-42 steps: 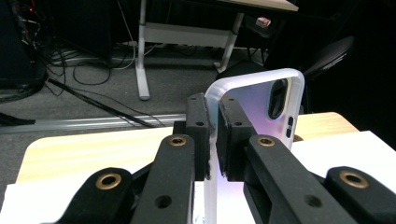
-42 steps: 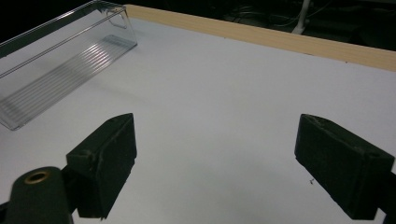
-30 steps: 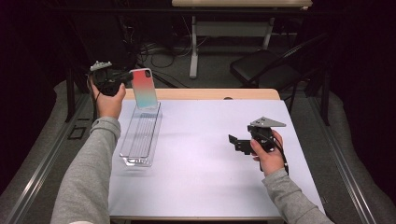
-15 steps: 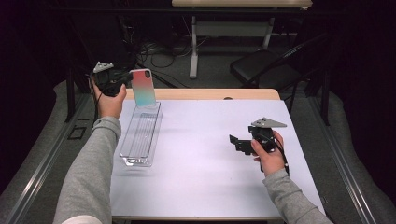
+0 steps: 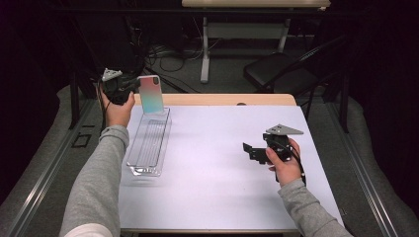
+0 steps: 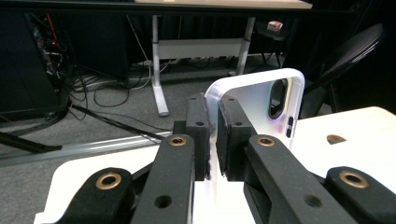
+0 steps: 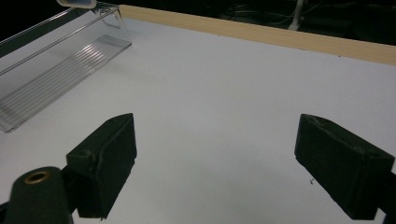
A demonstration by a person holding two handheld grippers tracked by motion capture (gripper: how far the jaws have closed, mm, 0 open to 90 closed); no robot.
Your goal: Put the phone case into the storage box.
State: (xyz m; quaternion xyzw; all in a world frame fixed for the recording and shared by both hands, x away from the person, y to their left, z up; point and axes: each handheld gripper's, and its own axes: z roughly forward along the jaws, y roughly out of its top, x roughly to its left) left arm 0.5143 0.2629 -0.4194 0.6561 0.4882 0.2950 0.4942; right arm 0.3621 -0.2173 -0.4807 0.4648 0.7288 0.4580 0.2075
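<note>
A phone case [image 5: 150, 94] with a pink-to-teal back hangs upright in the air above the far end of a clear plastic tray [image 5: 148, 143]. My left gripper [image 5: 132, 88] is shut on its edge. In the left gripper view the case [image 6: 261, 102] shows its white inside and camera cutout, pinched between the two black pads [image 6: 198, 135]. My right gripper [image 5: 249, 150] hovers low over the right part of the white table [image 5: 217, 187], open, with nothing between its pads [image 7: 105, 163].
The clear tray [image 7: 56, 65] lies lengthwise along the table's left side. A wooden strip [image 5: 222, 99] edges the far side. Beyond it stand a black chair [image 5: 281, 71], a white desk leg [image 5: 204, 54] and cables on the floor.
The left hand has shifted the phone case very slightly. The right gripper has stayed where it was.
</note>
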